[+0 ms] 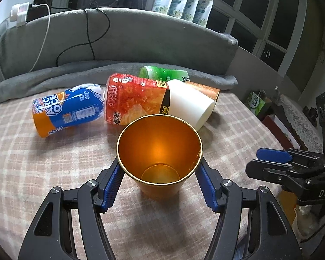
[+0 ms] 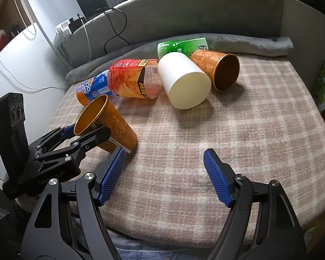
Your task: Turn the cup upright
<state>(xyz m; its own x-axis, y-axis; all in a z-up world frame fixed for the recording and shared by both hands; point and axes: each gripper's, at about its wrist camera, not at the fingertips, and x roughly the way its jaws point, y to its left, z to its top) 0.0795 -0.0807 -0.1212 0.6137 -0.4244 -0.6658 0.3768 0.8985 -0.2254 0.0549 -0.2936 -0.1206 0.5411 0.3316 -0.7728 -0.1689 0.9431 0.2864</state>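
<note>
An orange cup with a gold rim [image 1: 159,151] stands tilted, mouth up, on the checked blanket [image 1: 32,173]. My left gripper [image 1: 159,173] is shut on it, one blue pad on each side. In the right wrist view the same cup [image 2: 110,123] leans left, its base on the blanket, held by the left gripper [image 2: 84,134]. My right gripper [image 2: 164,173] is open and empty just right of the cup's base; it also shows in the left wrist view [image 1: 270,158].
A white cup [image 2: 184,80] and a second orange cup [image 2: 216,69] lie on their sides at the back. Beside them lie a red bottle [image 2: 132,78], a blue-orange bottle [image 2: 93,88] and a green one [image 2: 182,45]. A grey cushion [image 2: 205,10] backs them.
</note>
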